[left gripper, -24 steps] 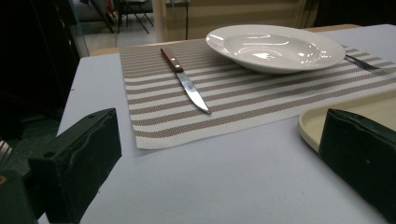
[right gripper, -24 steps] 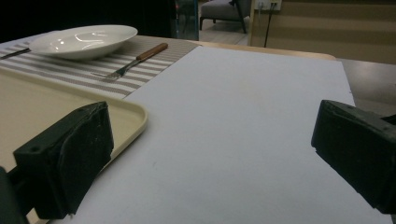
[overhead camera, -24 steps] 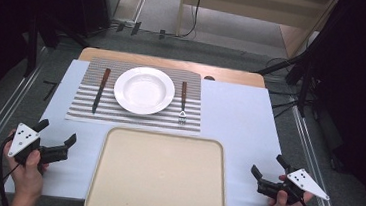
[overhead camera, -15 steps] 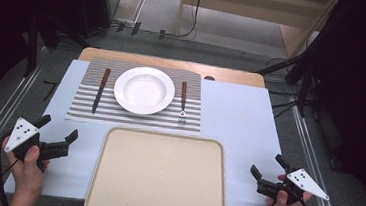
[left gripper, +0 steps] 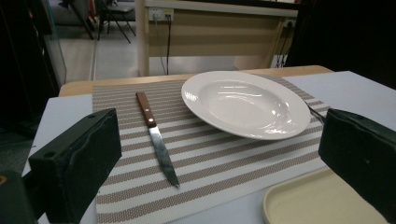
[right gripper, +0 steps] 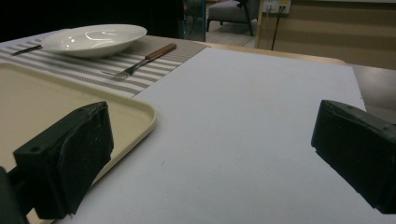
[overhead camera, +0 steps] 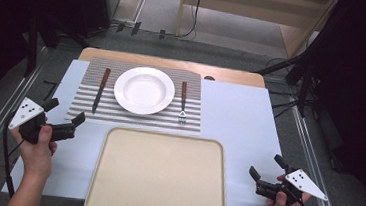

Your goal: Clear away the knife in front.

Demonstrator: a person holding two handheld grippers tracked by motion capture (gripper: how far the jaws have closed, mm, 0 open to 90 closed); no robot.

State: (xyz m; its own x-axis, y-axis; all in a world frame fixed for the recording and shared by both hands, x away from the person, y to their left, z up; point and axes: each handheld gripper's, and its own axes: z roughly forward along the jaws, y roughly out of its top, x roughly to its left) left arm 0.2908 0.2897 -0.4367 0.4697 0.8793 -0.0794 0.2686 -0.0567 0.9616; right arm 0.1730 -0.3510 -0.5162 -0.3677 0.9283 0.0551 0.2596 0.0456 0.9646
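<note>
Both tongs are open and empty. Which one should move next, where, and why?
Probably ease the left tongs forward to the knife. They stand open and empty, aimed at the placemat, and the knife lies nearest them, left of the plate. The right tongs hover farther from the fork.

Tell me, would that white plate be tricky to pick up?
Probably. The glossy white ceramic plate shines under the lights, so it is likely slippery. Its low rim lies nearly flat on the striped woven placemat, leaving little edge to grip. It looks stiff and breakable if dropped.
</note>
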